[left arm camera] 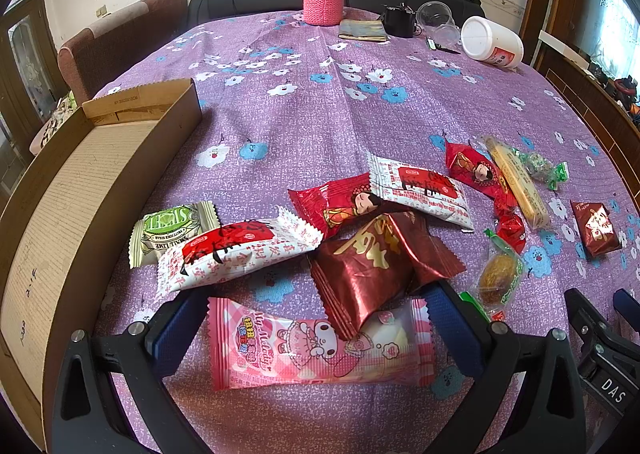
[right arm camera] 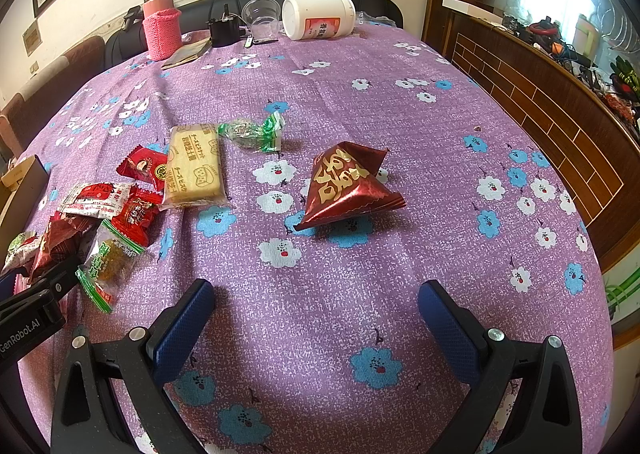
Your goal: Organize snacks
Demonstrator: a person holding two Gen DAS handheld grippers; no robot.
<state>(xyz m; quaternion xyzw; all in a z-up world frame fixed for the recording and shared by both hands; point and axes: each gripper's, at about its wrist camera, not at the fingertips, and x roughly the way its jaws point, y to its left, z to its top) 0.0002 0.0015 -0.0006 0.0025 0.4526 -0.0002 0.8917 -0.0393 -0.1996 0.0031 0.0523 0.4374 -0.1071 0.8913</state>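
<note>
Your left gripper (left arm camera: 312, 338) is spread wide, its blue pads either side of the pink snack packet (left arm camera: 320, 346) that lies flat on the purple flowered tablecloth (left arm camera: 304, 109). The packet sits between the fingers but neither pad clearly presses it — read this as lined up for a pinch, not yet a hold. The cardboard box (left arm camera: 100, 181) stands open just to the left of the pile, bare inside, which looks like the place the snacks are meant to go.

In the way: a dark red foil packet (left arm camera: 368, 266) overlaps the pink packet's upper edge, so a lift may drag it along. Two white-and-red packets (left arm camera: 236, 254), a green-and-white one (left arm camera: 172, 230) and a red one with a figure print (left arm camera: 340, 205) crowd close behind.

Your right gripper (right arm camera: 316, 330) is also spread, with nothing between its fingers — only cloth below. The red foil pyramid packet (right arm camera: 348, 185) sits alone ahead of it, well apart from the rest, the natural next target. The biscuit packet (right arm camera: 196, 165) and green twist candy (right arm camera: 256, 133) lie off to its left. At the far edge, clear of the work, stand a pink flask (right arm camera: 162, 29) and a tipped white jar (right arm camera: 320, 17).
</note>
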